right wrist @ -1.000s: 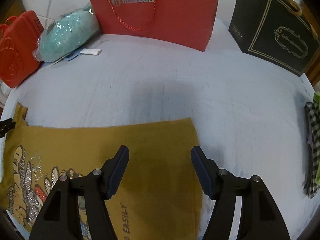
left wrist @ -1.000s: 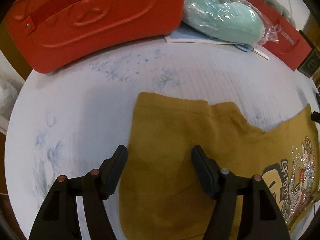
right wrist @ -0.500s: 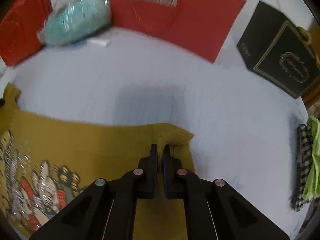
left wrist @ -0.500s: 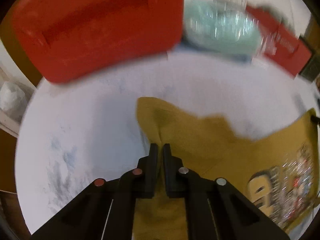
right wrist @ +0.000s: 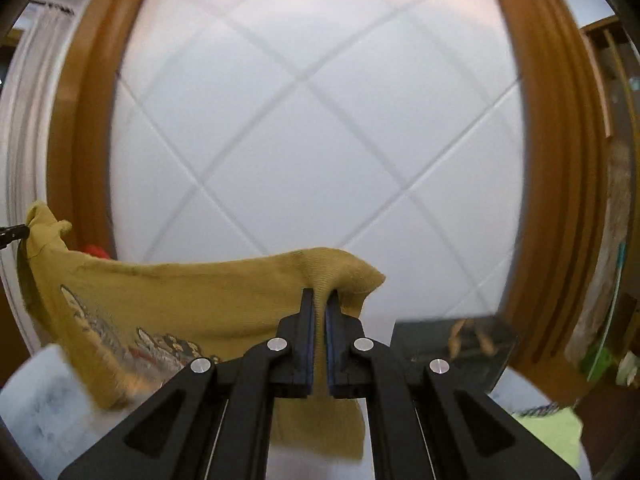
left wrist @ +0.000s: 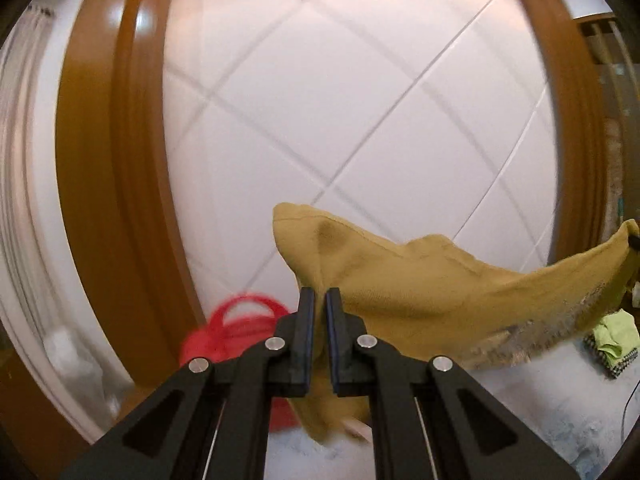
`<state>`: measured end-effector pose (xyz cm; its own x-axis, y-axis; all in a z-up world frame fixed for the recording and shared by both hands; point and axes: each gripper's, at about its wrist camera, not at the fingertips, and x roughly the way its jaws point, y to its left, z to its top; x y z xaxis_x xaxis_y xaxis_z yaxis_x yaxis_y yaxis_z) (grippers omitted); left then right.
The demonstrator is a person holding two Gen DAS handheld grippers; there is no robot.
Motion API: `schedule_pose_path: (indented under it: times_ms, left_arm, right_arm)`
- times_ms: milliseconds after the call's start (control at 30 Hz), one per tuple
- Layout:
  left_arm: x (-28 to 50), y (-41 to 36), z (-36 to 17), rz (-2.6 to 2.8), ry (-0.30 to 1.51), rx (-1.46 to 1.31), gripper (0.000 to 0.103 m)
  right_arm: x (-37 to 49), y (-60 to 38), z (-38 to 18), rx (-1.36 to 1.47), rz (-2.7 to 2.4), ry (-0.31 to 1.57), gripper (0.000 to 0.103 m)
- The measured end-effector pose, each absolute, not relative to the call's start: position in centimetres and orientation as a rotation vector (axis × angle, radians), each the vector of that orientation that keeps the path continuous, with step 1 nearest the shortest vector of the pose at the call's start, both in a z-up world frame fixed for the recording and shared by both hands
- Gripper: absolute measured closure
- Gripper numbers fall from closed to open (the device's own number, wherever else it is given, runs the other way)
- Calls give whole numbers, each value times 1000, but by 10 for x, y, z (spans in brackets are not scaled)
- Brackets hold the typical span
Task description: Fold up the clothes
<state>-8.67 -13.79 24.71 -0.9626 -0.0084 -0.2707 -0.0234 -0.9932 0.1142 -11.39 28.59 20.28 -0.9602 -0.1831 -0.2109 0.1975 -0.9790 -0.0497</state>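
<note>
Honestly, you can read no writing right now: the shirt (left wrist: 440, 280) has a printed graphic with glittery bits, but it is blurred and folded in both views, and no letters come through.

Your left gripper (left wrist: 320, 300) is clamped on the mustard shirt, its two fingers pressed nearly together with a thin fold of cloth pinched between the blue pads. From that pinch the fabric rises to a corner above the fingertips, then stretches away to your right, where its far end reaches the frame edge beside a dark tip. More cloth hangs below the fingers.

Your right gripper (right wrist: 319, 300) is closed on the shirt (right wrist: 180, 308) too, gripping a bunched ribbed edge that puffs up just over and to the right of the fingertips. The cloth runs leftward from there, sagging slightly, to a far corner near the left edge, where a black tip touches it. The graphic faces this camera, low on the left.

So the shirt hangs stretched between your two grippers, lifted off the white surface (left wrist: 540, 412) seen low in both views. Behind it stands a white quilted panel (right wrist: 320, 140) framed in brown wood (left wrist: 100, 160). A red bag (left wrist: 236, 328) sits left of your left gripper, partly hidden. Green cloth (left wrist: 612, 330) on a checked item lies far right.
</note>
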Motion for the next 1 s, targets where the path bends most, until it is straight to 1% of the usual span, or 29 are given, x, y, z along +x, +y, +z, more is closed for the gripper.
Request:
schedule_pose_path:
  times_ms: [33,100,167,267,400,500,567,600,633,667,700,733,767,800,833,867,967,1000]
  left_arm:
    - [-75,-134,241,3086,213,-439,98]
    - [-52,-128,212,3054,268,-520,98]
    - [-34,-125,172,3034,309,-623,98]
    - [-8,-127,89,2985,308,-823,98]
    - [20,-135,-24,2842,222,-1239,98]
    - [32,-137,-61,2742,176,-1410,98]
    - [38,-137,-81,2677,151,-1499,98]
    - [37,-136,-80,2661,152,-1498,98]
    - [32,-135,-78,2643,147,-1495,96]
    - [21,-133,-75,2620,132,-1487,89]
    - [11,-130,-74,2600,115,-1476,85]
    - [1,-123,-73,2585,96,-1461,74]
    - [-9,-118,-74,2574,81,-1450,65]
    - [-22,-113,-76,2571,73,-1448,61]
    - [-34,-109,-78,2567,66,-1445,57]
    - [-47,-105,-79,2564,58,-1442,56]
    - [-87,-97,-92,2568,64,-1478,55]
    - [-99,-95,-96,2572,73,-1495,55]
  right_arm:
    - [-102,290,202,317,-2924,109,100]
    - [-80,300,197,351,-2903,114,100]
    - [-61,310,171,452,-2855,114,100]
    - [-35,323,113,648,-2778,123,99]
    - [3,338,14,997,-2645,76,99]
    - [24,342,-59,1296,-2523,37,99]
    - [33,344,-94,1459,-2440,26,99]
    - [34,347,-106,1514,-2414,4,97]
    - [33,349,-110,1538,-2404,-26,97]
    - [33,350,-110,1542,-2413,-37,97]
    - [32,352,-109,1546,-2421,-48,93]
    - [32,352,-107,1543,-2433,-58,90]
    - [32,350,-103,1526,-2452,-62,80]
    - [32,348,-99,1509,-2470,-66,68]
    - [32,346,-95,1492,-2489,-70,61]
    - [32,344,-91,1474,-2507,-74,54]
    - [33,345,-81,1443,-2555,-113,54]
    - [34,349,-79,1442,-2568,-140,52]
